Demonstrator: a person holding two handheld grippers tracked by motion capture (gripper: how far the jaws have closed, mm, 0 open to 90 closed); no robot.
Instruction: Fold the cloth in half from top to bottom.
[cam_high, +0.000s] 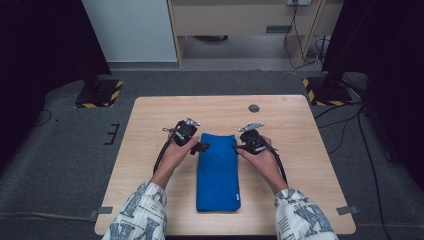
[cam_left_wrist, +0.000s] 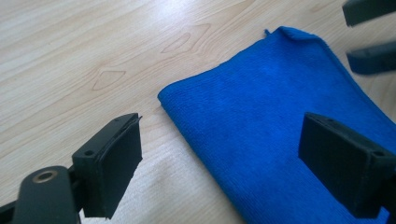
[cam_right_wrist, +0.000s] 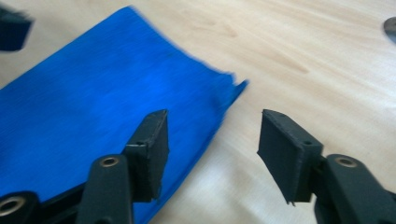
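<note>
High view, blue cloth (cam_high: 218, 172) between claws, grommet (cam_high: 254, 108) beyond

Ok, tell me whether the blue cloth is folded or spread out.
Folded: the blue cloth lies as a narrow, thick strip with a rounded doubled edge along its side.

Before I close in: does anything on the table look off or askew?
Nothing stands out. The folded blue cloth lies flat and tidy on the table, one far corner slightly turned up. Both tools, left and right, are open at its far corners.
</note>
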